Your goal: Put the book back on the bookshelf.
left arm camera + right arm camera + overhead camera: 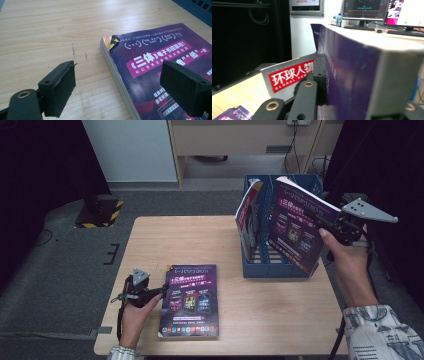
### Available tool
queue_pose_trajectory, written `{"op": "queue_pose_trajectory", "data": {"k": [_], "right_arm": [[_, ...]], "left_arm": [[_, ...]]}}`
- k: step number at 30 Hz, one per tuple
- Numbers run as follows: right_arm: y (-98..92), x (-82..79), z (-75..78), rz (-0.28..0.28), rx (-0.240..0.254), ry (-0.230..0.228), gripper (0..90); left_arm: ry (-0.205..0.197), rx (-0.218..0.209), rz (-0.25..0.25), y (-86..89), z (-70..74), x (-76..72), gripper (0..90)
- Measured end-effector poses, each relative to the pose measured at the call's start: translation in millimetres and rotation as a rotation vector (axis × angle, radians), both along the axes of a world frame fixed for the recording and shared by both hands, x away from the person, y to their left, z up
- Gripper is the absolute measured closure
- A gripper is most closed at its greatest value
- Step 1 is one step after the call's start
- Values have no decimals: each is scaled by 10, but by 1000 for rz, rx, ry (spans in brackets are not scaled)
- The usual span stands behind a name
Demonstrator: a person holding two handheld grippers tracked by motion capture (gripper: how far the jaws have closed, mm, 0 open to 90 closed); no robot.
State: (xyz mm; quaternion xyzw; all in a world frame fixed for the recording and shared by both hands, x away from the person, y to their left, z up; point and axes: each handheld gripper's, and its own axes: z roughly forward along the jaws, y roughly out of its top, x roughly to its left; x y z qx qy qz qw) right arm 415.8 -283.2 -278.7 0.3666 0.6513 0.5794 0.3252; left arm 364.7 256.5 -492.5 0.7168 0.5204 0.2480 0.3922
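Right tool (334, 227): clamped on the edge of a purple-covered book (300, 222), one black pad flat against its cover in the right gripper view. The right hand (350, 262) reaches up from the lower right, forearm in a patterned sleeve, wrist raised, grey three-cornered plate uppermost. The book is held clear of the bench, tilted, cover facing the person, over the near right part of the blue file rack (280, 267).

Blue file rack: stands at the far right of the bench (150, 245); a magazine with a red title band (248, 212) leans inside its left part.

Left tool (165, 287): jaws spread wide, holding nothing. The left hand (135, 310) rests low at the near left of the bench, tool pointing right toward the second purple book (191, 301). That book lies flat near the front edge; one jaw sits over its cover, the other over bare wood just beside its left edge.
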Motion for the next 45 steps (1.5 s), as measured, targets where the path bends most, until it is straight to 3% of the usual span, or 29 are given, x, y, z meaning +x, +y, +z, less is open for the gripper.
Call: {"op": "queue_pose_trajectory", "data": {"k": [19,32,45], "right_arm": [[41,334,-109,-120,6,39,823],[145,495,-188,-152,-6,55,823],[228,755,-220,-203,13,68,823]], "left_arm": [[1,5,-4,-9,-4,1,127],[-1,4,-5,-7,-3,0,128],[-3,6,-3,2,-2,-6,127]]}}
